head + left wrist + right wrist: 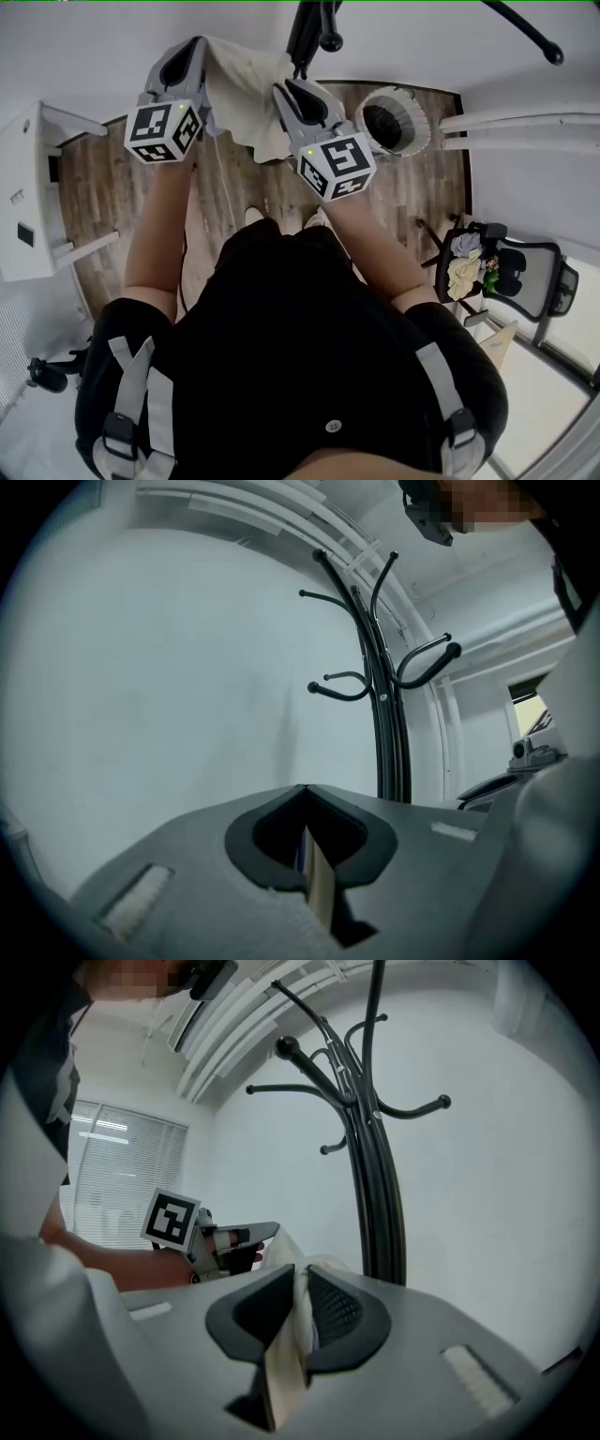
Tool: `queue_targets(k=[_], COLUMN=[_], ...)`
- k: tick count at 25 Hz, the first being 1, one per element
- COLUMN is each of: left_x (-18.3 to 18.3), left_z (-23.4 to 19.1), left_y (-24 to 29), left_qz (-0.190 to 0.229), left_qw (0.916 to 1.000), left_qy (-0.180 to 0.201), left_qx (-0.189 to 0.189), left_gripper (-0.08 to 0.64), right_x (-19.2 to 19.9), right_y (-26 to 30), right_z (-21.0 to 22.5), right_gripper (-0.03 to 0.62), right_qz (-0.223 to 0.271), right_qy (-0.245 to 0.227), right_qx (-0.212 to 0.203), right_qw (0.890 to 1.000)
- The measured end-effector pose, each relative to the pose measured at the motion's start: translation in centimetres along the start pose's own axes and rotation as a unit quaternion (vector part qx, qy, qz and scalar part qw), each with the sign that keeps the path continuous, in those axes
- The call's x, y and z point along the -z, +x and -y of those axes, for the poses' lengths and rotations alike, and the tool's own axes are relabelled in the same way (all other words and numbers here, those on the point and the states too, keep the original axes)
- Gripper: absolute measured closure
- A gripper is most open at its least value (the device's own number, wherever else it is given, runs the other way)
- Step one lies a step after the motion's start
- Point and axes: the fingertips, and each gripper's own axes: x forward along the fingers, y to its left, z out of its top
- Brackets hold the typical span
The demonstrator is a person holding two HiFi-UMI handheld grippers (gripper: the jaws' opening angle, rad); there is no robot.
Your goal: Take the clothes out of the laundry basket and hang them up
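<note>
Laundry in mid-air: a cream cloth [246, 86] is held up between two hand-held tools, well clear of the wooden floor [103, 178] and out of the laundry basket [395, 120]. The left claw [195, 47] is closed on the cloth's edge at about 9 o'clock. The left gripper view shows a thin fold pinched between jaws that have all but met. The right claw [283, 90] grips the opposite edge at about 4 o'clock, and its own view shows a thicker bunch of fabric wedged between jaws clamped onto it. The cloth sags a little between the two grips.

The white basket stands on the floor at 3 o'clock from the cloth, well apart from it. Its inside looks dark, and whether anything remains in it cannot be told. A black coat stand [375, 1180] rises just beyond the cloth at 12 to 1 o'clock, with bare curved hooks branching off at several heights. Both gripper views face its pole against a white wall.

The step in hand appears to be the hanging itself: the piece is out of the basket and has been brought to the stand, but no hook bears it yet. The next move likely calls for raising one edge above a free hook and laying the fabric over it. Both claws should let go only once the hook carries the weight, since an early release would probably drop the cloth.
</note>
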Motion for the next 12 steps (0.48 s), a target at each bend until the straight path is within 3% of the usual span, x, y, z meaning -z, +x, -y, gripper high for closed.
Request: queue_targets(k=[12], left_x=[9.8], left_z=[0.4], left_y=[3.5], left_qz=[-0.080], left_qw=[0.9960], left_qy=[-0.002], left_qx=[0.038], left_gripper=[0.549], right_x=[7.5], right_y=[3.0], right_z=[2.4], right_gripper=[0.540], right_qz=[-0.059], right_qy=[0.037], right_qx=[0.051], right_qw=[0.996])
